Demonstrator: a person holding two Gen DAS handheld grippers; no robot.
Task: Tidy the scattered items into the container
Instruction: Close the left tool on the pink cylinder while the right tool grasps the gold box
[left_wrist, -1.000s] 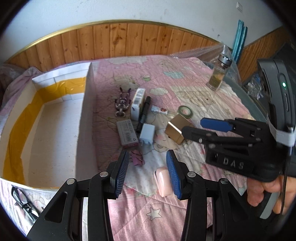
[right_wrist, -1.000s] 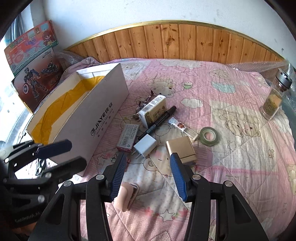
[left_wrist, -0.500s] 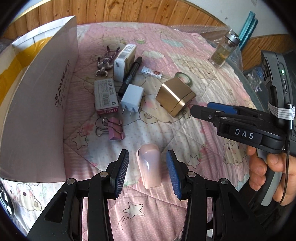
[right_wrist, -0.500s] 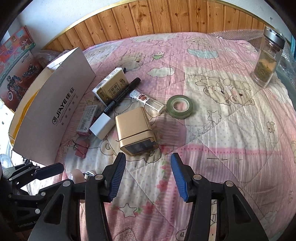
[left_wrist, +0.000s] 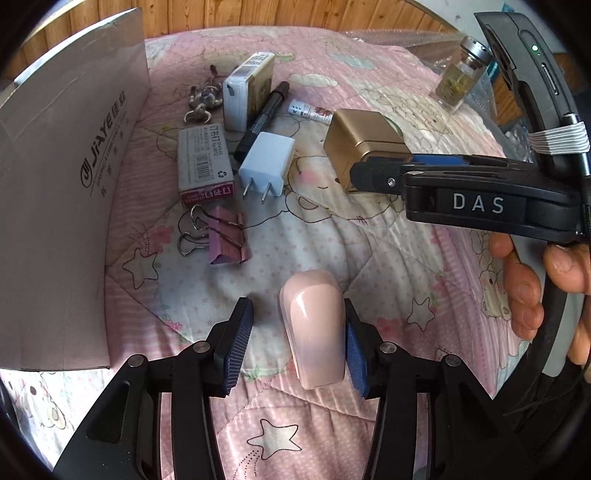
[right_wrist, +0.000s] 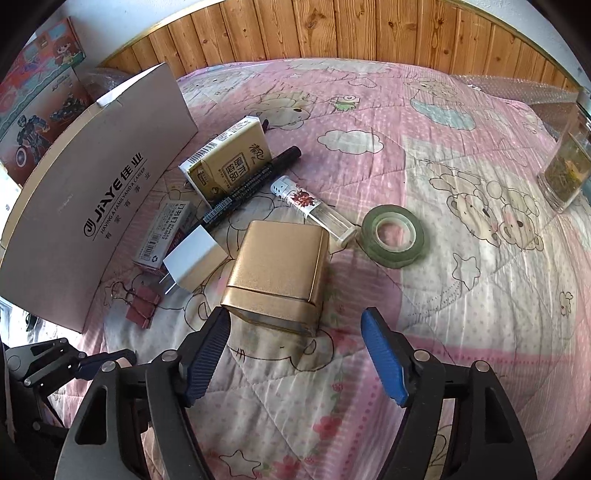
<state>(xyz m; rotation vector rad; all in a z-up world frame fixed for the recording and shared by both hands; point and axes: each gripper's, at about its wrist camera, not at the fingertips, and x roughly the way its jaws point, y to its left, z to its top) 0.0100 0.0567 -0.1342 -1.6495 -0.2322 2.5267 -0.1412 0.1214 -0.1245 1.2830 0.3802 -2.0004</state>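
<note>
The box (left_wrist: 66, 177) stood at the left. The left gripper (left_wrist: 295, 343), fingers spread, straddled the pink case (left_wrist: 314, 332) on the quilt (left_wrist: 406, 280). The right gripper (right_wrist: 295, 354) gaped unclenched before the gold tin (right_wrist: 277, 269).

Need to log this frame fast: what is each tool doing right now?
Left tool: open, straddling the pink case, not clamped.
Right tool: open, reaching the gold box, holding nothing.
</note>
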